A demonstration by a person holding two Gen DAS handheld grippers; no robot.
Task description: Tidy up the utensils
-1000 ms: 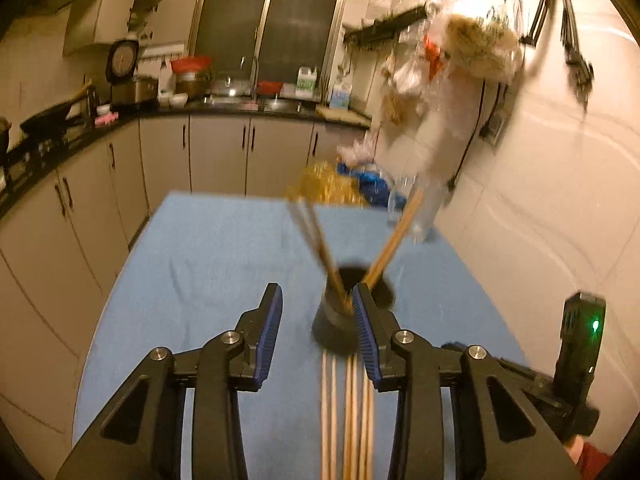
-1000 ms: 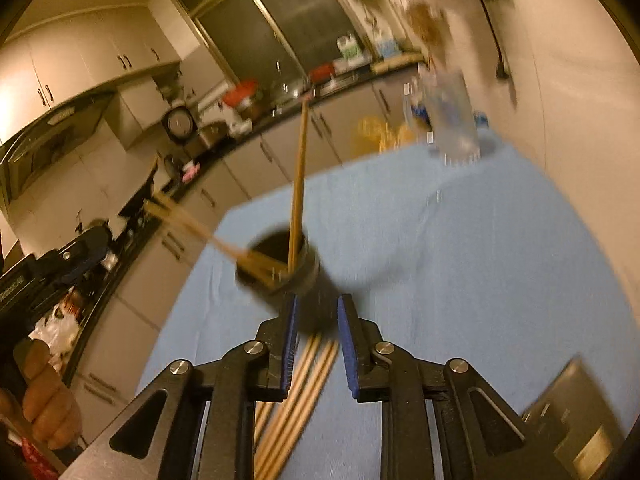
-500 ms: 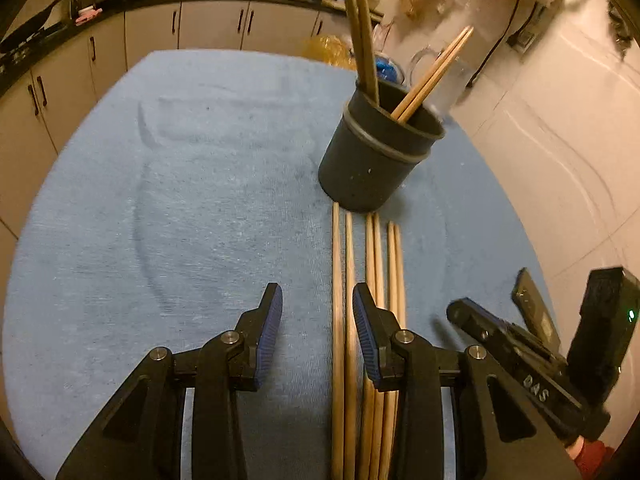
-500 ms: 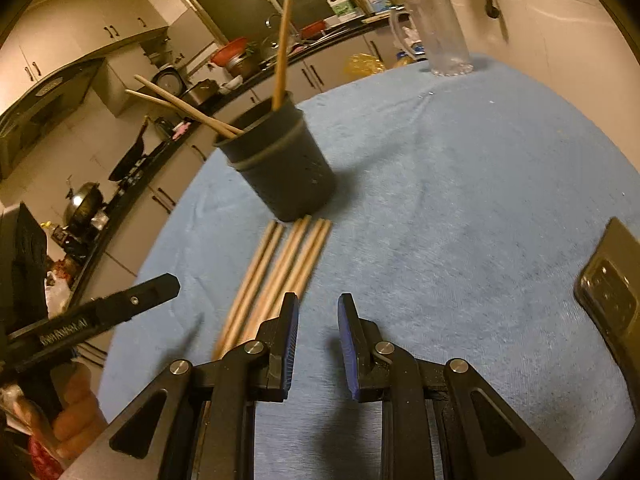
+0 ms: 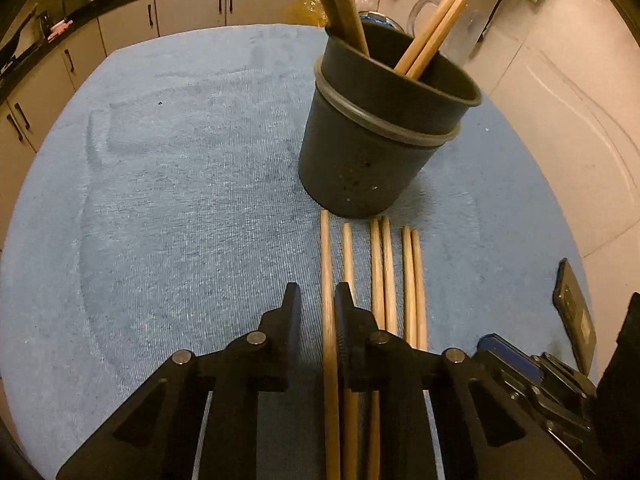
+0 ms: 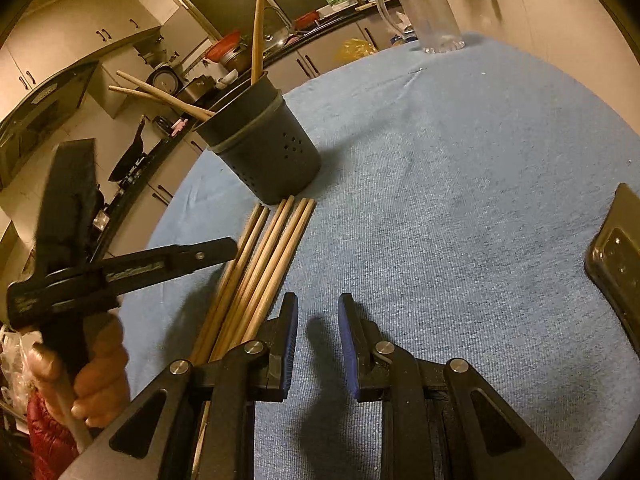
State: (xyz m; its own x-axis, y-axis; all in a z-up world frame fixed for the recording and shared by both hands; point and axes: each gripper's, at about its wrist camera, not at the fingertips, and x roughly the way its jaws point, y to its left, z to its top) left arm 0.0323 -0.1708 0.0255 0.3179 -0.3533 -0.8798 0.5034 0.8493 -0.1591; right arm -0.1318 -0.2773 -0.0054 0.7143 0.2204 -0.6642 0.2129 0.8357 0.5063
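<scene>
Six loose chopsticks (image 5: 376, 272) lie side by side on the blue-covered surface (image 5: 180, 200), their far tips just short of the foot of the dark holder (image 5: 372, 152). The holder stands upright toward the far right part of the surface, and four more chopsticks lean in it: two against its left rim, two against its right.

The left tool (image 5: 317, 312) is lowered over the row with its jaws parted. The leftmost chopstick (image 5: 326, 264) runs between the two jaws, close against the right one; a gap shows beside the left one, so nothing is gripped. The other five chopsticks lie to the right of that tool.

The right tool (image 6: 318, 340) hangs over bare cloth just right of the row, its jaws apart with nothing between them.

One phone (image 6: 616, 256) lies face down at the right edge of the surface. One clear pitcher (image 6: 424, 8) stands at the far edge.
</scene>
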